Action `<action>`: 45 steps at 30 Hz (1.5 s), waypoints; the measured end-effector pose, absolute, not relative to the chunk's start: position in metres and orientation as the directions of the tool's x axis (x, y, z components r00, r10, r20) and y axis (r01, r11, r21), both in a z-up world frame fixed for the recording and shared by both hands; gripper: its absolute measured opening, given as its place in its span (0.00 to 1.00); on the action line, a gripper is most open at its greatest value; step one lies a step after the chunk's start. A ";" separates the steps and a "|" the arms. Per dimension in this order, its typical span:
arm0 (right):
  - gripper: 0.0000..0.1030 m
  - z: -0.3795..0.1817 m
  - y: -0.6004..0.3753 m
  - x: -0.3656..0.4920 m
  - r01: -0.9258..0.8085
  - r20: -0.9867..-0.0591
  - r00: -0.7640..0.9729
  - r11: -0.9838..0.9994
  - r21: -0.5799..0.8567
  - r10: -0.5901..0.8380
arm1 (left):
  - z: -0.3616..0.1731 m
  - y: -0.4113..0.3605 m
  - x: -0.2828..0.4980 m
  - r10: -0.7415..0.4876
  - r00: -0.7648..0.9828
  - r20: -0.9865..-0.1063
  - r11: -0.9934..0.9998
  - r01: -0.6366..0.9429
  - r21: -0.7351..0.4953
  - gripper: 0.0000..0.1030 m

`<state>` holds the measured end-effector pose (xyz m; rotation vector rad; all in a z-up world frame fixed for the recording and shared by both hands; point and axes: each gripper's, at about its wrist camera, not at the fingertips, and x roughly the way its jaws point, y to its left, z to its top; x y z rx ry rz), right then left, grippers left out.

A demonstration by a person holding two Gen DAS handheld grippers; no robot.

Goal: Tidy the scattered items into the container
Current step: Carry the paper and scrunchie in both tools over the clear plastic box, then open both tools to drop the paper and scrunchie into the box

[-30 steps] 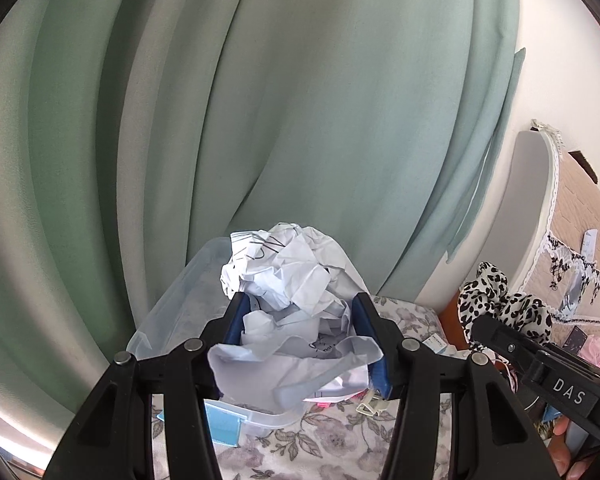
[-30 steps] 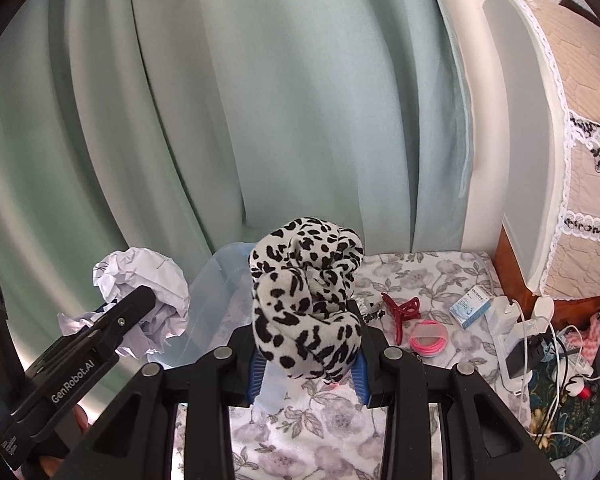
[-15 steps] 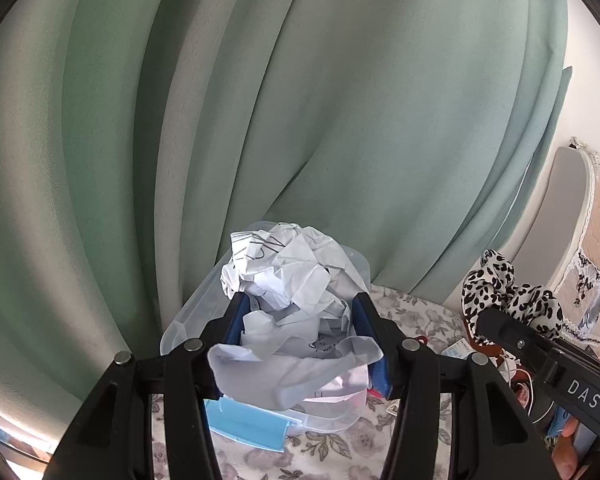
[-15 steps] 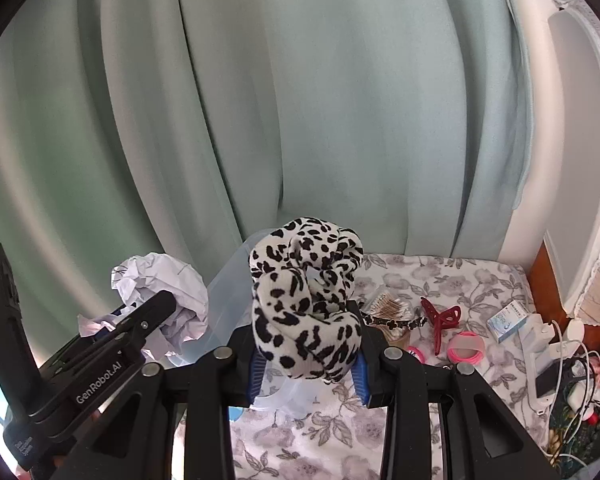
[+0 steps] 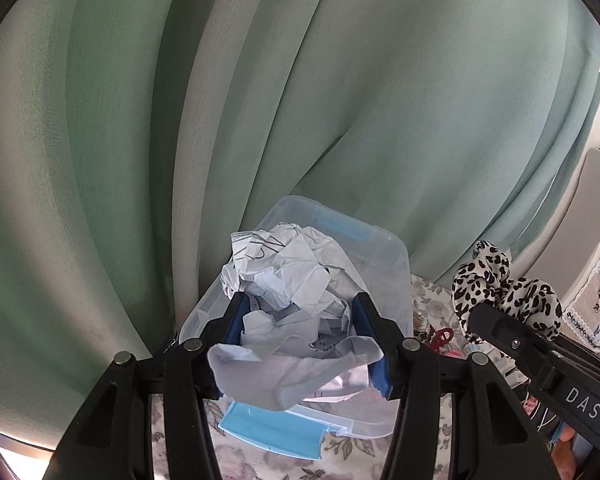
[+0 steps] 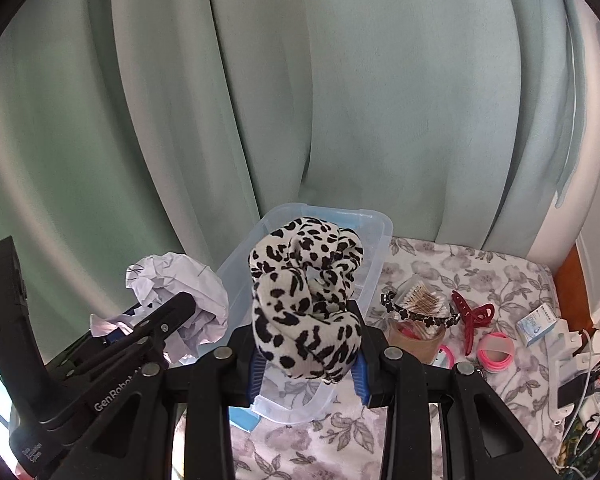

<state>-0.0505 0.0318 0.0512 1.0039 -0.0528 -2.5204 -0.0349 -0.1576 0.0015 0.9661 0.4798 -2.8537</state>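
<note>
My left gripper [image 5: 298,312] is shut on a crumpled white paper ball [image 5: 288,276] and holds it above the clear plastic container [image 5: 384,248]. My right gripper [image 6: 306,320] is shut on a rolled leopard-print cloth [image 6: 304,292] and holds it over the same container [image 6: 374,236], which stands on the floral cloth by the curtain. In the right wrist view the paper ball [image 6: 180,292] is at the left; in the left wrist view the leopard cloth [image 5: 500,292] is at the right.
A blue lid [image 5: 272,432] lies under the container's near edge. Right of the container lie a black flower headband [image 6: 416,316], a red claw clip [image 6: 472,316], pink hair ties [image 6: 496,354], a small box [image 6: 536,324] and chargers with cables [image 6: 576,368]. Green curtain [image 6: 300,100] hangs behind.
Both grippers have swung left toward the container with their loads. The container now lies directly ahead of each gripper, and more of its rim shows.
</note>
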 end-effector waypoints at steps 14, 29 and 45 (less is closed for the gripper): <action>0.37 0.024 0.005 -0.078 0.377 -0.706 -0.590 -0.907 0.189 -0.392 | -0.038 -0.174 -0.052 0.015 -0.746 -0.666 -0.943 0.211 -0.258 0.53; 0.39 0.006 -0.008 -0.107 0.365 -0.732 -0.567 -0.912 0.187 -0.377 | -0.025 -0.150 -0.099 0.015 -0.718 -0.696 -0.946 0.216 -0.244 0.54; 0.59 -0.003 -0.012 -0.117 0.367 -0.739 -0.560 -0.912 0.182 -0.373 | -0.049 -0.153 -0.124 0.030 -0.679 -0.733 -0.932 0.246 -0.266 0.67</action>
